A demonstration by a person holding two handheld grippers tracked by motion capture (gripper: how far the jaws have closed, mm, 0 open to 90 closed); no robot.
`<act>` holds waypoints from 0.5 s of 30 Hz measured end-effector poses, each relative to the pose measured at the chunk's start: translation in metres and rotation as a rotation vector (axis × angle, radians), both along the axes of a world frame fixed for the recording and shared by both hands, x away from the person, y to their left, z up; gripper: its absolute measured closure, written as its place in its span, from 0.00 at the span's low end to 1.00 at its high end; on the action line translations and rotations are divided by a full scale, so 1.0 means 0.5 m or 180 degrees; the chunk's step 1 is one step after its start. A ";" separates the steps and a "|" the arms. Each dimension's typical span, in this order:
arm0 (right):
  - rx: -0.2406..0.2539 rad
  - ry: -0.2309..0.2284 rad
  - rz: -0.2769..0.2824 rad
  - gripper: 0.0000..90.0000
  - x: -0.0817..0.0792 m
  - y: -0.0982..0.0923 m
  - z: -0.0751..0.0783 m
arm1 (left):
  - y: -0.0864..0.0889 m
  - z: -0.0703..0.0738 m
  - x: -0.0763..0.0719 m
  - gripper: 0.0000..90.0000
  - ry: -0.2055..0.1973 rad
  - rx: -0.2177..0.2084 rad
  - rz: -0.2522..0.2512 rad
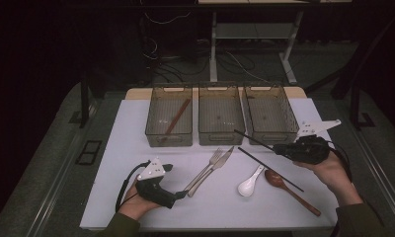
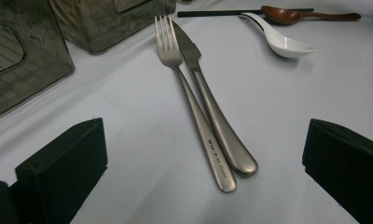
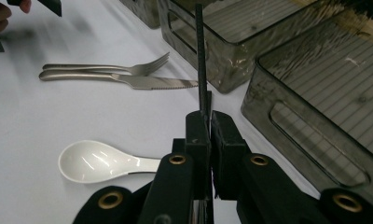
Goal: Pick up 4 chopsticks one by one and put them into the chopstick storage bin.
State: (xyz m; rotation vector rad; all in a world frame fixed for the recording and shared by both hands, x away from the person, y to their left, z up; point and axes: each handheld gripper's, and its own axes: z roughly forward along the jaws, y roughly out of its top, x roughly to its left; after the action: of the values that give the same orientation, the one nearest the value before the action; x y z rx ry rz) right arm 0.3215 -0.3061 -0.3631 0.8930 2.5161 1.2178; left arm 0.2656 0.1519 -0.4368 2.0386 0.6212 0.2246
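Note:
My right gripper (image 1: 280, 148) is shut on a black chopstick (image 1: 255, 139), which sticks out toward the bins above the table; in the right gripper view the chopstick (image 3: 201, 56) rises from between the closed jaws of my right gripper (image 3: 209, 122). A second black chopstick (image 1: 269, 169) lies on the white mat. My left gripper (image 1: 183, 194) stands open near the front edge, just short of the handles of a steel fork (image 2: 194, 112) and knife (image 2: 217, 121) that lie side by side.
Three clear bins stand at the back: the left bin (image 1: 168, 137) holds a brown chopstick (image 1: 178, 117), then come the middle bin (image 1: 220, 137) and the right bin (image 1: 289, 111). A white spoon (image 1: 250, 183) and a wooden spoon (image 1: 289, 190) lie front right.

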 end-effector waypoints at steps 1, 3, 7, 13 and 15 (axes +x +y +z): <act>0.0012 -0.0006 0.0008 0.95 0.001 0.003 0.002 | 0.000 0.000 0.000 0.00 -0.0003 0.0003 -0.0001; 0.0029 -0.0017 0.0009 0.95 0.004 0.009 0.005 | 0.000 0.000 -0.001 0.00 0.0014 -0.0010 0.0011; 0.0051 -0.0024 0.0014 0.95 0.013 0.023 0.011 | 0.000 0.000 0.000 0.00 -0.0001 -0.0026 0.0010; 0.0059 -0.0035 -0.0003 0.95 0.030 0.044 0.017 | 0.000 0.002 -0.002 0.00 0.0008 -0.0030 0.0013; 0.0072 -0.0037 -0.0013 0.95 0.036 0.051 0.021 | 0.000 0.001 -0.001 0.00 0.0002 -0.0045 0.0020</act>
State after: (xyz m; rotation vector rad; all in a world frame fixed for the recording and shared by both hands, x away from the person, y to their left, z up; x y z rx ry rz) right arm 0.3393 -0.2806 -0.3525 0.8931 2.4954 1.2489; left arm 0.2650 0.1521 -0.4361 2.0235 0.6279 0.2227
